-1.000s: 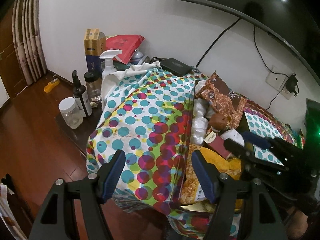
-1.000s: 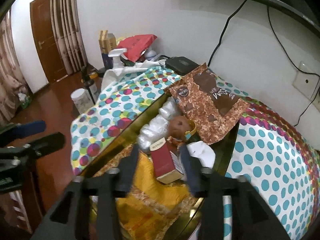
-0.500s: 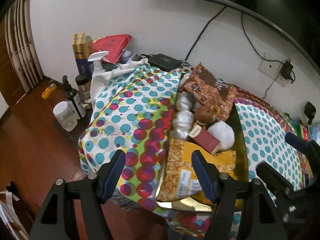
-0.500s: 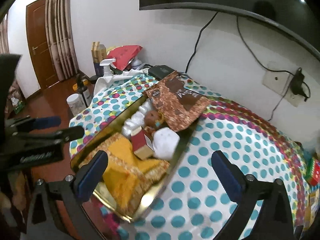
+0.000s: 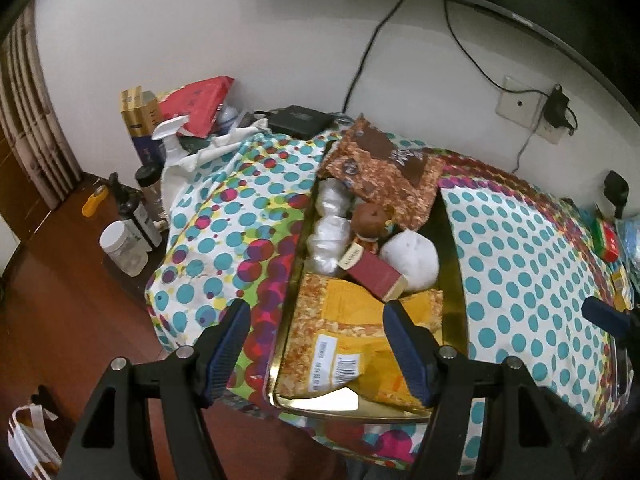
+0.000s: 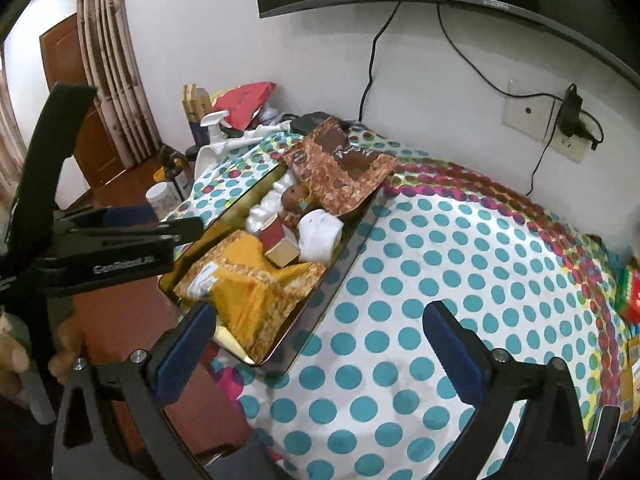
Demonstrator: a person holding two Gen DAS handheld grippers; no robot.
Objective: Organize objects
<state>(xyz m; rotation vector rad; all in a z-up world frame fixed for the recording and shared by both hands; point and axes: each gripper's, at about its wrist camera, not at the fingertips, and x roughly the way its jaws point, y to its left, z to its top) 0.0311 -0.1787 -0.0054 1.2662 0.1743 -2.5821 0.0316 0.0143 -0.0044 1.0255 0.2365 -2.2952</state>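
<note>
A gold metal tray (image 5: 454, 280) (image 6: 352, 248) lies on the dotted tablecloth (image 6: 460, 264). It holds a yellow snack bag (image 5: 352, 344) (image 6: 256, 284), a red box (image 5: 374, 276) (image 6: 276, 238), a white pouch (image 5: 412, 258) (image 6: 320, 232), a brown doll head (image 5: 370, 220) (image 6: 294, 196), clear plastic packets (image 5: 330, 232) and a brown chocolate bag (image 5: 384, 172) (image 6: 340, 164). My left gripper (image 5: 316, 340) is open and empty above the tray's near end. My right gripper (image 6: 320, 344) is open and empty, over the cloth right of the tray.
Left of the table stand a spray bottle (image 5: 170, 140), dark bottles (image 5: 138, 212), a white-lidded jar (image 5: 122, 246), a gold box (image 5: 140, 120) and a red bag (image 5: 200, 104). A black device (image 5: 300, 120) sits by the wall. Small boxes (image 5: 606, 240) lie at the table's right edge.
My right gripper let go of the red box, opened wide and pulled back to the right. My left gripper drew back and up, open throughout.
</note>
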